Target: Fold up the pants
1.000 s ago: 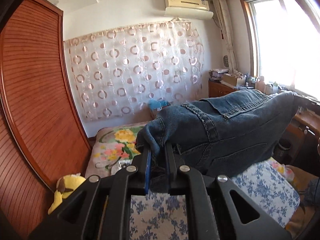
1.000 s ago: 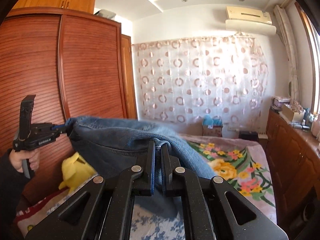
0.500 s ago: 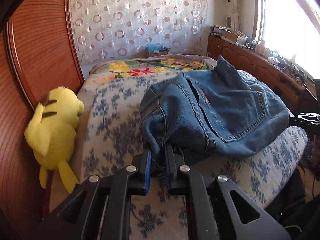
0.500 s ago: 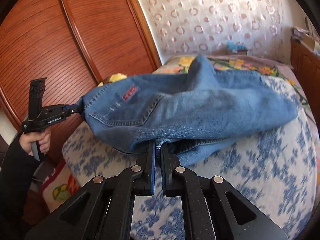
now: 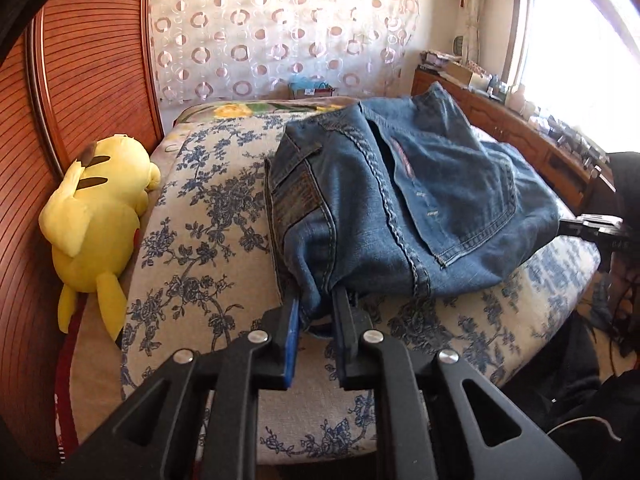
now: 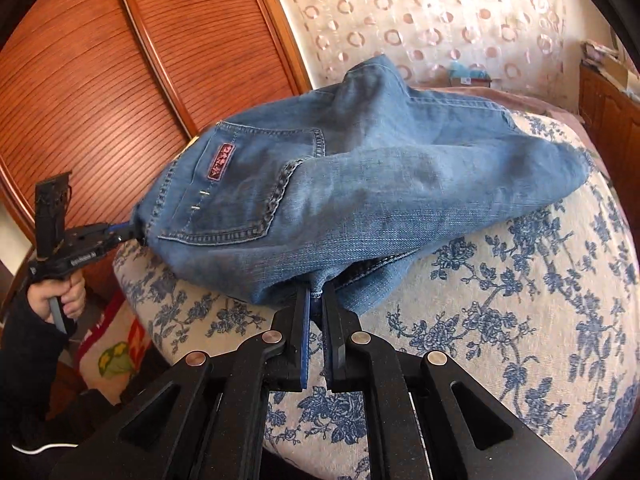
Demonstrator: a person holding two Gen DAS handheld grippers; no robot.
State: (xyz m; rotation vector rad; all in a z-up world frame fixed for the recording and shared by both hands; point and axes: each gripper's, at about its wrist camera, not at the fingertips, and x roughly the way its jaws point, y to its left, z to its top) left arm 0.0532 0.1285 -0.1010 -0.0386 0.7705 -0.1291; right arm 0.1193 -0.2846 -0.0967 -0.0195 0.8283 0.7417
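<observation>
Blue denim pants (image 5: 400,200) lie bunched on the flowered bed cover (image 5: 200,220), back pockets up. My left gripper (image 5: 316,304) has a fold of the waistband corner between its fingers; its jaws are opening, and the denim still fills the gap. In the right wrist view the pants (image 6: 360,184) stretch from my left gripper (image 6: 128,234) at the bed's left edge to my right gripper (image 6: 316,294), which is shut on a thin fold at their near edge. My right gripper (image 5: 560,226) also shows at the pants' right end.
A yellow plush toy (image 5: 96,208) lies against the wooden wardrobe (image 5: 92,60) left of the bed. A wooden sideboard (image 5: 520,132) with small items runs under the window. A person's hand (image 6: 68,296) holds the left gripper's handle beside the bed (image 6: 520,300).
Both grippers came down from mid-air to the bed's near edge, carrying the pants. The pants went from hanging stretched between them to resting on the cover. The left fingers stand slightly wider apart.
</observation>
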